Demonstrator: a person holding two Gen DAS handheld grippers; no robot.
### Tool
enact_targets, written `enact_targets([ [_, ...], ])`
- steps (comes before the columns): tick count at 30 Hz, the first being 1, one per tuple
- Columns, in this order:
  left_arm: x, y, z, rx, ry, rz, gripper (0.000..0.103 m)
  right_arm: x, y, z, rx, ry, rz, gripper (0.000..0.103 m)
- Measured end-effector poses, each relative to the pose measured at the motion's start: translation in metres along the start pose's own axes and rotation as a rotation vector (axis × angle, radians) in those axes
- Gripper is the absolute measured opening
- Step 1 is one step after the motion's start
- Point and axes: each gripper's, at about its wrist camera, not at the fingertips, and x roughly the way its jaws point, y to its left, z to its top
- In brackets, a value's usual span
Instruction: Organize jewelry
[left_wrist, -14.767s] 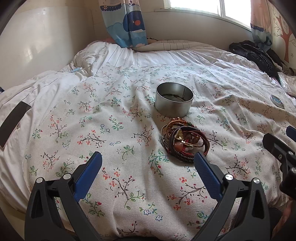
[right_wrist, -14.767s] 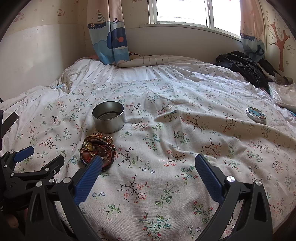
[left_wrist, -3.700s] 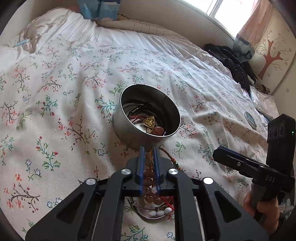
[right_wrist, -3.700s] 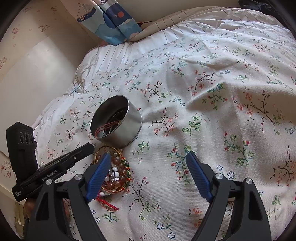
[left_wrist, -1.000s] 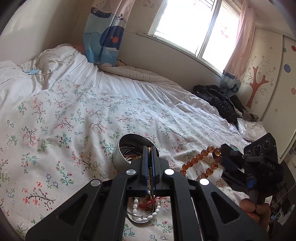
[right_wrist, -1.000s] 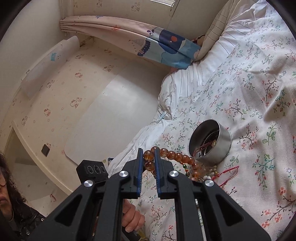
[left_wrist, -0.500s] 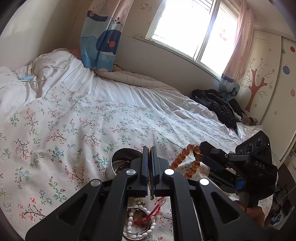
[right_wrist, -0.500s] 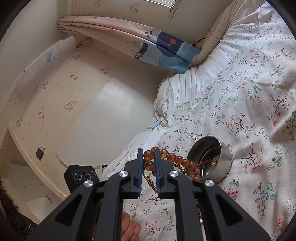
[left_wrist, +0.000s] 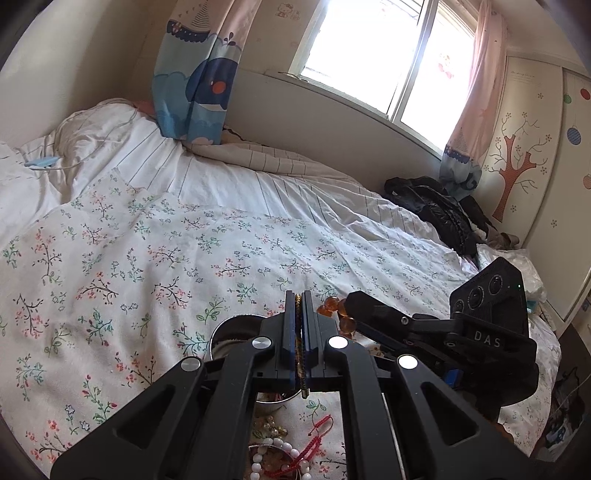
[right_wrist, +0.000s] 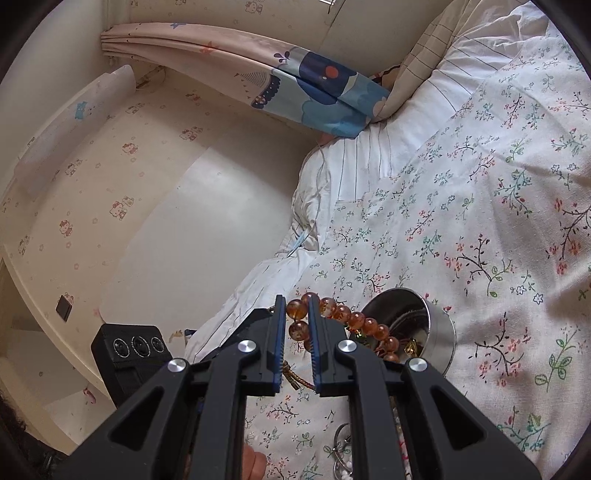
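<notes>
Amber beads are what changed most in the left wrist view: half a second back the amber bead bracelet (left_wrist: 334, 309) hung well off to the right of the fingertips, and now only a few beads peek out just right of them, almost touching. The left gripper (left_wrist: 299, 295) has its fingers pressed together on a thin gold chain (left_wrist: 301, 363), which runs lengthwise between the pads and dangles out below them. The metal tin (left_wrist: 232, 332) sits just left of and under the fingers, more hidden than before. The right gripper (left_wrist: 369, 306) has come in close from the right, tip pointing left at the beads. A white bead bracelet (left_wrist: 277, 456) and a red cord (left_wrist: 317, 428) lie on the floral bedsheet (left_wrist: 147, 258) below the fingers.

Right wrist view: the right gripper (right_wrist: 297, 308) is pinching one bead of the amber bead bracelet (right_wrist: 354, 321) right at the fingertips, same hold as half a second ago. The strand's long axis runs from the tips down and to the right, its low end hanging over the mouth of the metal tin (right_wrist: 439, 332), which looks bigger and closer to the fingers than earlier. A second run of beads drops between the fingers toward the camera. Gold chain (right_wrist: 291, 376) shows in the gap lower down. The left gripper's body (right_wrist: 129, 350) sits left of the fingers; its jaws aren't visible here.
</notes>
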Motion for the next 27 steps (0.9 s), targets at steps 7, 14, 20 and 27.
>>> enact_targets([
  [7, 0.026, 0.02, -0.011, -0.043, 0.11, 0.107, 0.004, 0.008, -0.008, 0.001, 0.003, 0.01, -0.06, 0.038],
  [14, 0.02, 0.032, -0.009, -0.082, 0.098, 0.123, 0.005, -0.001, -0.012, 0.001, 0.024, -0.016, -0.054, 0.04],
  [20, 0.02, 0.032, -0.01, -0.078, 0.102, 0.126, 0.006, -0.002, -0.012, 0.001, 0.029, -0.013, -0.056, 0.043],
  [27, 0.013, 0.039, -0.016, -0.092, 0.112, 0.158, 0.013, -0.011, -0.013, -0.012, -0.012, 0.034, -0.202, 0.049],
])
